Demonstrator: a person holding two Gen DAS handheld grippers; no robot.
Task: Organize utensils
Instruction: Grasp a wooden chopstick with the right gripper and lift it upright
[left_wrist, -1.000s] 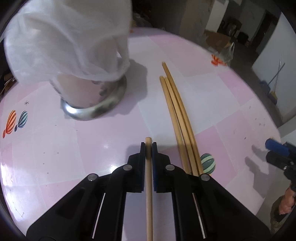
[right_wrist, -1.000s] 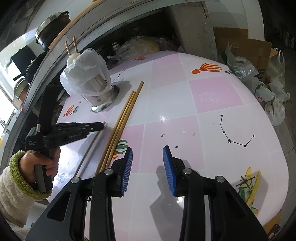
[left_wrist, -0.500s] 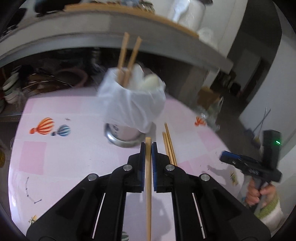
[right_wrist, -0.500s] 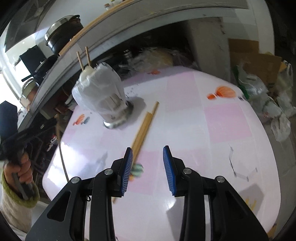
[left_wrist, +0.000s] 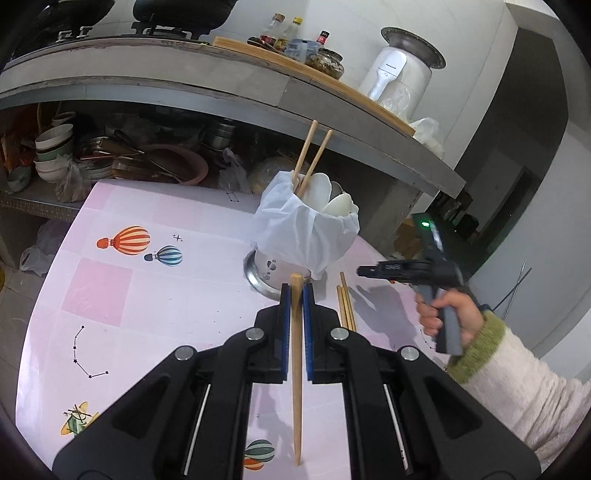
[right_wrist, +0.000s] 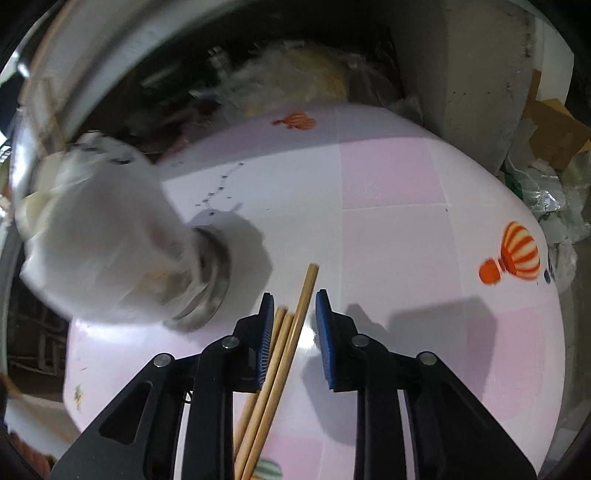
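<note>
A chopstick (left_wrist: 296, 354) is clamped between the blue pads of the left gripper (left_wrist: 296, 291); it runs along the line of the fingers, with its thick end just past the fingertips and its thin end pointing back toward the camera. It is held above the table (left_wrist: 110, 288), which is pink and white with balloon pictures. In front of it stands the metal holder (left_wrist: 264, 271), covered with a white bag (left_wrist: 306, 232). Two chopsticks (left_wrist: 310, 162) stick up out of the holder at a slant, and white spoons (left_wrist: 328, 197) are beside them in the same holder. To the right of the holder, three more chopsticks (left_wrist: 345, 302) lie flat on the table, close together and side by side. In the right wrist view the same three chopsticks (right_wrist: 284, 350) lie between the fingers of the right gripper (right_wrist: 295, 302), whose blue pads are spread apart and do not press on them; the sticks are nearer to the left pad. The longest one reaches past the fingertips. The holder (right_wrist: 207, 280) is here at the left, blurred, near the gripper. In the left wrist view the right gripper (left_wrist: 402, 267) is seen from the side, low over the table to the right of the holder, held by a hand (left_wrist: 443, 314) in a white sleeve with a green cuff. Behind the table there is a concrete shelf (left_wrist: 184, 85) with bottles and pots on top and bowls under it.
</note>
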